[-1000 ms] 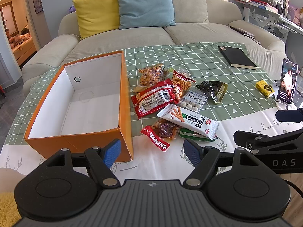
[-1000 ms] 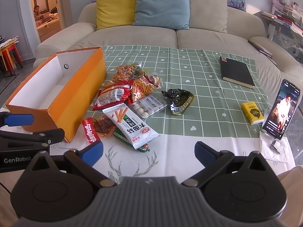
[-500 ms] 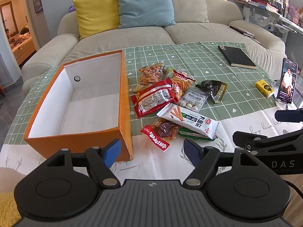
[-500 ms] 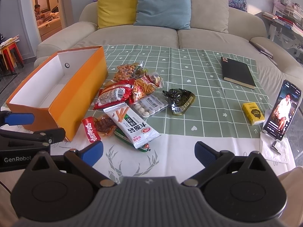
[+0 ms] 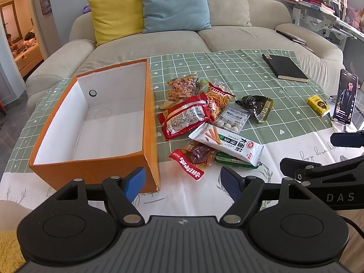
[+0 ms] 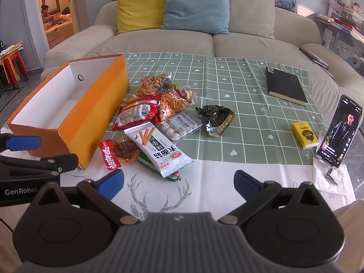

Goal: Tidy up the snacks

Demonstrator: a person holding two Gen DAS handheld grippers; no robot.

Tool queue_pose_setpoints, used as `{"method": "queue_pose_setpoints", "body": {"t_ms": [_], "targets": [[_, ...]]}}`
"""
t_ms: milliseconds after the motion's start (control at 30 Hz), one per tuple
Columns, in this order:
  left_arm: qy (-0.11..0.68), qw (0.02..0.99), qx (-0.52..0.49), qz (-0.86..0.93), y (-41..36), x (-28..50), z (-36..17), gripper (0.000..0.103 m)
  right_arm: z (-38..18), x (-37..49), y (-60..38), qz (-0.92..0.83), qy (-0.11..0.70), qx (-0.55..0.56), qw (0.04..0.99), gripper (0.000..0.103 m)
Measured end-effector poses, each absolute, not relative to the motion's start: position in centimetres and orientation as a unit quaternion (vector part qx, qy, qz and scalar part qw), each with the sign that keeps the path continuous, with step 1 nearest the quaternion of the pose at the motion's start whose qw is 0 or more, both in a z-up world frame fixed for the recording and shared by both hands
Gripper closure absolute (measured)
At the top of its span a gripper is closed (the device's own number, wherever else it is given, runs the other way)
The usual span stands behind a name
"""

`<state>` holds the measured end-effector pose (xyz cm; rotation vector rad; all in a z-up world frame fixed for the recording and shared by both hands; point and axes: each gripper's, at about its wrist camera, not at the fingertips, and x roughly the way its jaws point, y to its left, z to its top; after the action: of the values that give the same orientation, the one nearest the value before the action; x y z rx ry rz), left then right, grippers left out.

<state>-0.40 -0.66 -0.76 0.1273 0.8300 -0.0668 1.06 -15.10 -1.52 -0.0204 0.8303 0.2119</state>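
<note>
An empty orange box [image 5: 150, 122] [image 6: 95, 118] with a white inside stands on the table at the left. A pile of snack packets lies right of it: a white stick-snack packet [image 5: 227, 142] [image 6: 159, 146], a red packet [image 5: 184, 118] [image 6: 136, 111], a small red jerky packet [image 5: 188, 162] [image 6: 111, 153], a clear packet of white balls [image 5: 232, 118] [image 6: 179, 125] and a dark green packet [image 5: 257, 105] [image 6: 216, 117]. My left gripper [image 5: 183, 183] is open and empty, near the box's front corner. My right gripper [image 6: 178, 185] is open and empty, in front of the pile.
A black book [image 6: 285, 86] lies at the back right. A yellow small box [image 6: 304, 135] and a phone on a stand [image 6: 340, 132] are at the right edge. A sofa with cushions [image 6: 195, 4] stands behind the table.
Both grippers have moved slightly forward towards the snacks; the pile looks a little nearer. Both stay open and empty.
</note>
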Motion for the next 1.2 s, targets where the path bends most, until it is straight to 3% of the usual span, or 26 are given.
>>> {"method": "queue_pose_setpoints", "body": {"t_ms": [967,1200], "targets": [[0.409,0.910,0.060,-0.034,-0.6,-0.3,-0.9,0.015,-1.7,1.2,-15.1,0.105,0.408,-0.009,0.907,0.004],[0.402,0.909,0.085,-0.069,-1.3,0.4,-1.1,0.031,-2.3,2.4,-15.3,0.118,0.402,-0.015,0.908,0.005]]}}
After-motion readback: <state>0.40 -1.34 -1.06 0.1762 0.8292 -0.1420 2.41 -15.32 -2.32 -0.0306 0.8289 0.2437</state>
